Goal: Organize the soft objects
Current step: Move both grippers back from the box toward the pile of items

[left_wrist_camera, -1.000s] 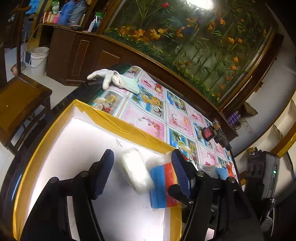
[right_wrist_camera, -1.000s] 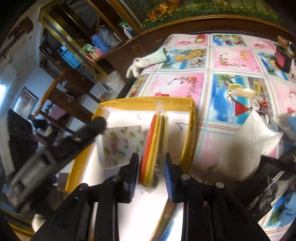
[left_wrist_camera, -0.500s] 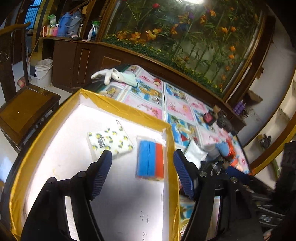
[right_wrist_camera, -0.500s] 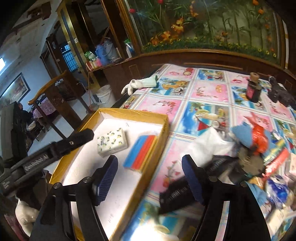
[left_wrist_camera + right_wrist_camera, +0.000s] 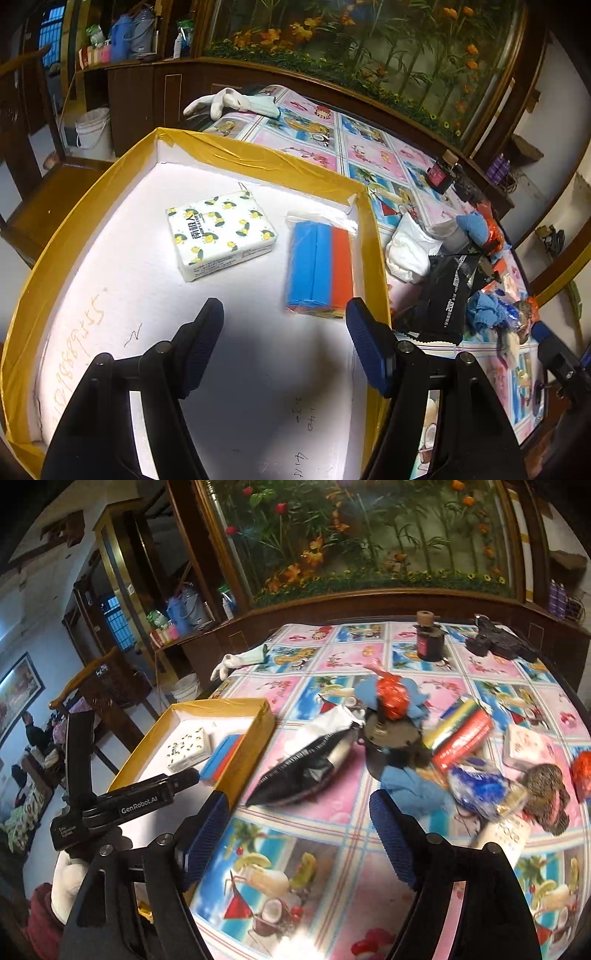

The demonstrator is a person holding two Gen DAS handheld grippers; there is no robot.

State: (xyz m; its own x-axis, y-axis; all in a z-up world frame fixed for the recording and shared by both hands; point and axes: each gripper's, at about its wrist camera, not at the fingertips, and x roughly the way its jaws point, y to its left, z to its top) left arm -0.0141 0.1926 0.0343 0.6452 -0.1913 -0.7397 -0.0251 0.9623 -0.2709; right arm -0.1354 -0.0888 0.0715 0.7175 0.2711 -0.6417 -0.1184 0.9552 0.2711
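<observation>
Sponge pack (image 5: 319, 267) in tray (image 5: 255, 158), just ahead of empty, apart left jaws; right jaws opening, empty.

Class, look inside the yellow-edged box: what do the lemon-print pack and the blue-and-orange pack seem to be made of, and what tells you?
The white lemon-print rectangular pack looks like paper tissues in thin glossy plastic film: soft rounded corners, light sheen. The blue-and-orange flat pack seems to be matte sponge or cloth pieces in a clear plastic bag: a transparent, crinkled flap shows at its far end. Neither filling is certain.

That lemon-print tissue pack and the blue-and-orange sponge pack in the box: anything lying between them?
Nothing: only bare white box floor separates the tissue pack from the sponge pack, clearest in the left wrist view.
</observation>
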